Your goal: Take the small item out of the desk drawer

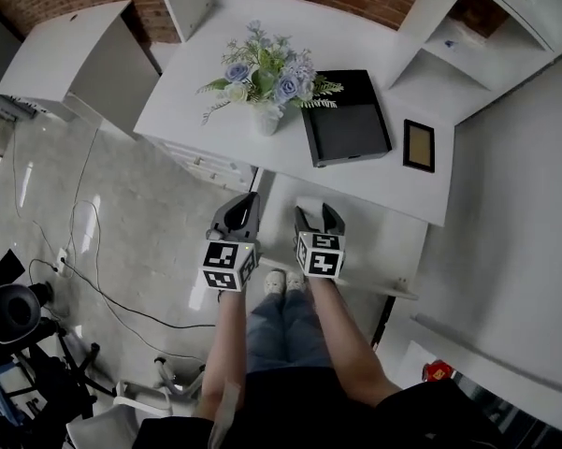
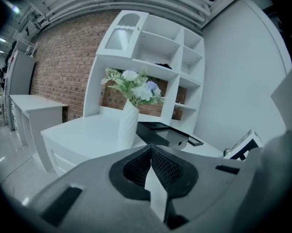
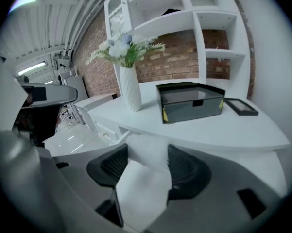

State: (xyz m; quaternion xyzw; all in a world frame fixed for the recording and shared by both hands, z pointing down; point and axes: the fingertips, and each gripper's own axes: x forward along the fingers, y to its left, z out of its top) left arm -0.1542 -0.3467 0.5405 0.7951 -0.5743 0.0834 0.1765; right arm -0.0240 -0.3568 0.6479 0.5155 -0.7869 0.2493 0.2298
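2 grippers point(image 1: 248, 201) point(image 1: 319, 215), 1 white item point(image 3: 146, 154), 1 vase point(image 1: 266, 120), 1 black box point(image 1: 346, 117), 1 frame point(image 1: 418, 146)

The white item point(image 3: 145, 171) in the right claw point(image 3: 146, 154) is blurred.

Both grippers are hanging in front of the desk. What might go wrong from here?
A pale lump sits between the right gripper's spread jaws; its hold is unclear, so it might drop. The left gripper's jaws are together and would probably need opening before working a drawer. The vase stands near the desk edge above the drawers; a careless swing might tip it.
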